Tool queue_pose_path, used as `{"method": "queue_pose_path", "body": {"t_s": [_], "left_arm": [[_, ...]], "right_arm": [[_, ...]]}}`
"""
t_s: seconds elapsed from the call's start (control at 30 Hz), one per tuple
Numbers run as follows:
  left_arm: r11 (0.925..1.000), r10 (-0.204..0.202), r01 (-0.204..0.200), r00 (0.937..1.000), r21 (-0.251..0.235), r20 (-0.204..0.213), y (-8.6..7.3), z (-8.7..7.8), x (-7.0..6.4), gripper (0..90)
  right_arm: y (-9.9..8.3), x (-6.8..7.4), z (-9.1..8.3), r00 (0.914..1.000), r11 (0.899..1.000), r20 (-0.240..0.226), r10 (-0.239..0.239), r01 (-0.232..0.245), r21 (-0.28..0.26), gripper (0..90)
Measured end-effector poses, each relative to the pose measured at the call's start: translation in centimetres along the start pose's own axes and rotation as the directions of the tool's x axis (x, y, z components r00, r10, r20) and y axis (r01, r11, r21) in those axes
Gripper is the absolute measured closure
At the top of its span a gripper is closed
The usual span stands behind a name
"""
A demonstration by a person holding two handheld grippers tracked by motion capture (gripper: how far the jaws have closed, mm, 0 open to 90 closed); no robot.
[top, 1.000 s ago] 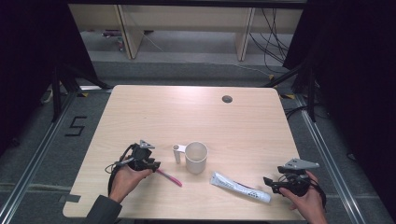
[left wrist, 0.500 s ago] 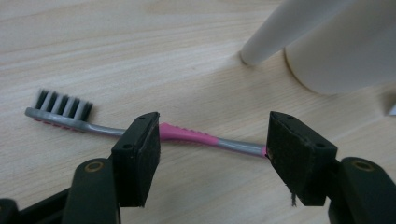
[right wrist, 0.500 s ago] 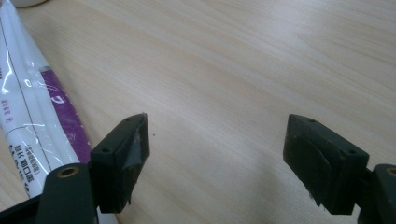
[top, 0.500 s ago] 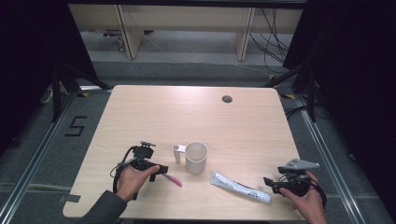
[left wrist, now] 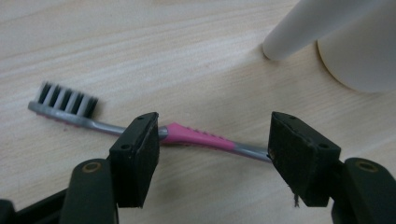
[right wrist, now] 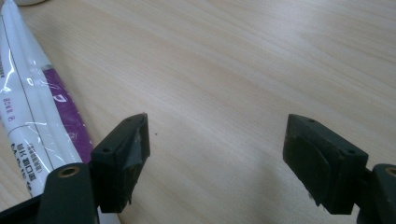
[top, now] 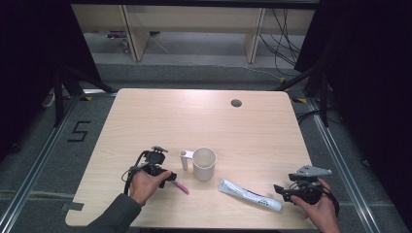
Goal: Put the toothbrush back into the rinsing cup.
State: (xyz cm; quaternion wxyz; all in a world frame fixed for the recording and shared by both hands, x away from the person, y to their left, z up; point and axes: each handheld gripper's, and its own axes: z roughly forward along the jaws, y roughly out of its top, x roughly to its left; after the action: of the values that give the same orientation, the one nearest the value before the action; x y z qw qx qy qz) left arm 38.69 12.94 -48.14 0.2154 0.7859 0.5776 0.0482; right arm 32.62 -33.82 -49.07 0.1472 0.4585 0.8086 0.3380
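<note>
The left gripper [left wrist: 212,144] is low over the tabletop [top: 204,116] with its jaws spread apart, one on each side of the toothbrush [left wrist: 187,135] without closing on it. In the left gripper view the pink and grey handle runs across the gap just beyond the jaws, and the black-and-white bristle head lies off to the left, flat on the wood. Beyond the handle, at the upper right of that view, stands the white cup [left wrist: 359,51] with its handle reaching down to the tabletop.

From the high view, the left gripper [top: 170,175] sits near the front left of the tabletop, the toothbrush [top: 181,187] pokes out just past it, and the cup [top: 204,163] stands just beside, toward the middle.

The right gripper [right wrist: 217,149] is also wide open, holding nothing (bare wood shows between its jaws). A white tube of toothpaste [right wrist: 32,116] with a purple band lies just to the left of its left jaw. In the high view the right gripper [top: 282,190] rests at the front right corner, with the toothpaste [top: 248,194] lying between it and the cup.
</note>
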Motion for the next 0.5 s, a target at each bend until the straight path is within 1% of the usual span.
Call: {"method": "queue_pose_path", "body": {"t_s": [0.03,0.07,0.1,0.13,0.17,0.2,0.23,0.27,0.3,0.33,0.37,0.4,0.43,0.47,0.5], "left_arm": [[1.0,-0.005,0.005,1.0,0.003,-0.004,0.03,0.05,-0.12,34.0],[0.9998,0.015,-0.015,0.9997,0.009,-0.018,0.06,0.08,-0.16,34.0],[0.9993,0.036,-0.036,0.9992,0.01,-0.018,0.13,0.14,-0.08,34.0],[0.9991,0.041,-0.041,0.9988,0.011,-0.025,0.16,0.23,-0.15,34.0],[0.9987,0.046,-0.045,0.9984,0.024,-0.034,0.21,0.33,-0.27,34.1],[0.9995,0.028,-0.028,0.9992,0.014,-0.029,0.22,0.44,-0.39,33.5],[0.9996,0.022,-0.022,0.9992,0.015,-0.033,0.31,0.46,-0.49,33.5],[0.999,0.042,-0.041,0.9985,0.021,-0.036,0.44,0.47,-0.38,33.9],[0.9985,0.053,-0.053,0.9976,0.016,-0.045,0.52,0.46,-0.3,34.4],[0.9987,0.049,-0.048,0.9979,0.014,-0.044,0.54,0.49,-0.25,34.5],[0.999,0.041,-0.04,0.9985,0.018,-0.037,0.59,0.48,-0.17,34.6],[0.9997,0.022,-0.022,0.9991,0.008,-0.037,0.59,0.57,-0.22,34.5],[0.9998,0.019,-0.019,0.999,0.012,-0.04,0.72,0.57,-0.11,34.5],[0.9997,0.018,-0.017,0.9991,0.015,-0.038,0.8,0.63,-0.02,34.7],[0.9997,0.02,-0.019,0.999,0.016,-0.04,0.83,0.7,0.05,34.7]], "right_arm": [[-0.02,0.09,-0.02,0.9999,1.0,0.0,0.01,-0.01,0.003,23.8],[-0.01,0.02,-0.01,1.0,1.0,0.0,0.0,0.0,0.001,23.8],[-0.03,-0.03,-0.05,1.0,1.0,0.008,-0.005,0.005,0.003,23.8],[-0.03,-0.02,-0.07,0.9999,1.0,0.01,-0.002,0.001,0.006,23.8],[-0.03,-0.08,0.05,1.0,1.0,-0.003,-0.008,0.008,-0.003,23.8],[-0.02,0.13,-0.1,0.9997,1.0,0.002,0.024,-0.024,0.013,23.8],[0.02,-0.17,0.03,0.9999,1.0,-0.002,-0.017,0.017,-0.003,23.9],[0.03,-0.22,0.01,0.9996,1.0,0.003,-0.029,0.029,-0.012,23.9],[0.0,0.13,-0.09,0.9999,1.0,0.002,0.015,-0.015,0.001,23.9],[0.02,0.03,-0.13,1.0,1.0,0.005,-0.003,0.003,-0.002,23.9],[0.01,0.01,-0.11,1.0,1.0,0.004,-0.004,0.004,-0.004,23.9],[0.01,-0.06,0.0,0.9999,1.0,-0.006,-0.012,0.012,-0.012,23.9],[0.03,-0.28,0.08,0.9995,0.999,-0.01,-0.031,0.031,-0.017,23.9],[-0.01,0.05,-0.05,1.0,1.0,-0.003,0.005,-0.005,-0.009,23.9],[-0.01,0.05,-0.05,1.0,1.0,-0.003,0.005,-0.005,-0.009,23.9]]}}
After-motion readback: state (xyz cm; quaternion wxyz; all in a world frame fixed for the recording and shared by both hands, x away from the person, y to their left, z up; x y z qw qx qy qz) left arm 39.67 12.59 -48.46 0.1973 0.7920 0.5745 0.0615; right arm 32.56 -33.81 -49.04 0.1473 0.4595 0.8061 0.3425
